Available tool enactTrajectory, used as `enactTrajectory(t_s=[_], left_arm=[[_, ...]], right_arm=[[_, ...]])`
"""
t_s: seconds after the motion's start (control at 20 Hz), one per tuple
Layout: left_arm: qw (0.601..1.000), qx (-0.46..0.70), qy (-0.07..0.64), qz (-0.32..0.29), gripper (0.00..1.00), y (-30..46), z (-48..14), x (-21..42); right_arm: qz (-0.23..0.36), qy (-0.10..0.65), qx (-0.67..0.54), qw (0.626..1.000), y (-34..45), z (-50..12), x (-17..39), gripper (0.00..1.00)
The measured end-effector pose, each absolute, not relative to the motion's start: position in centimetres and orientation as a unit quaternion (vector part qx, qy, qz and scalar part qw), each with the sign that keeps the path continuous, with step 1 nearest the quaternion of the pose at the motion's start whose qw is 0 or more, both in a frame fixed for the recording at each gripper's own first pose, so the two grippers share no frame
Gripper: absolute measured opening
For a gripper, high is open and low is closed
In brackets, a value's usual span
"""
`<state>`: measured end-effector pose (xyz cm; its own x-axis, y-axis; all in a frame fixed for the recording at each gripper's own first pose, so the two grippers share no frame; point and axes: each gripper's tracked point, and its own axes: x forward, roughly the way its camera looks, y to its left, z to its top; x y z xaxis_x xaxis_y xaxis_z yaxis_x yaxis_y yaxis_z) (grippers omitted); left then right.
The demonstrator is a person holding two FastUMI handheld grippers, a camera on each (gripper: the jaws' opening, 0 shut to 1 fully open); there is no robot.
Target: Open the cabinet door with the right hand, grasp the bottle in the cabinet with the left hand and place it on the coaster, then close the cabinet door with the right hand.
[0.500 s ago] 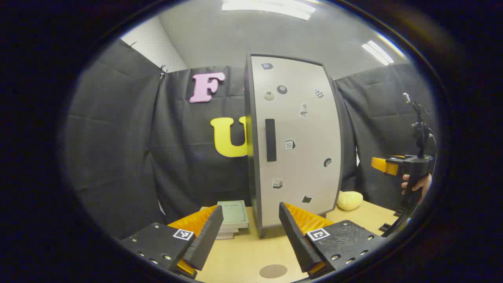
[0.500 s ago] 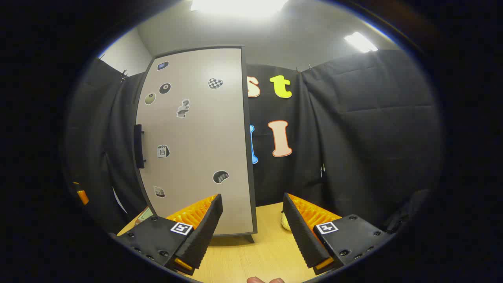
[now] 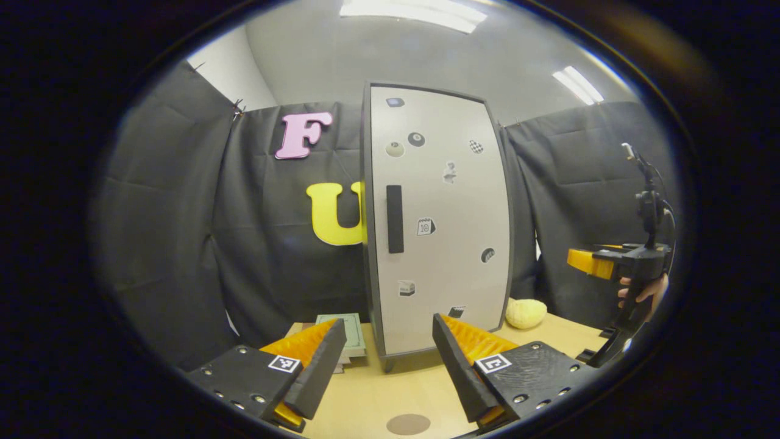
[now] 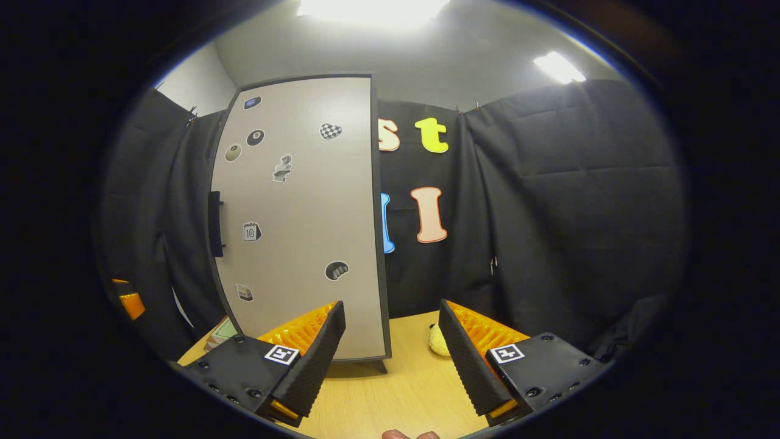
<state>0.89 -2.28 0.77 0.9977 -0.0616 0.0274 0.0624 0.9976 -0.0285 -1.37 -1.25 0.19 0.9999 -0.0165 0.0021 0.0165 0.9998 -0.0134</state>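
Left gripper [image 3: 385, 366] view: coaster [image 3: 408, 424]; right gripper view lacks.

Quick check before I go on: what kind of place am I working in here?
Likely a staged test booth, not a home: black cloth walls, a small stickered cabinet shut on a wooden table, ceiling strip lights.
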Motion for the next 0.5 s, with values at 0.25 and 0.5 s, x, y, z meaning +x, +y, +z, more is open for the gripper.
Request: enactTrajectory(t_s=[0.25, 0.5], left_arm=[[0.999, -0.032, -0.014, -0.033, 0.86, -2.0, 0.7, 1.5], [0.999, -0.044, -0.009, -0.021, 0.86, -0.9, -0.1, 1.4]], right_arm=[[-0.01, -0.005, -0.009, 1.0, -1.5, 0.6, -1.8, 0.98], [-0.008, -0.001, -0.008, 1.0, -1.2, 0.6, -1.7, 0.98]])
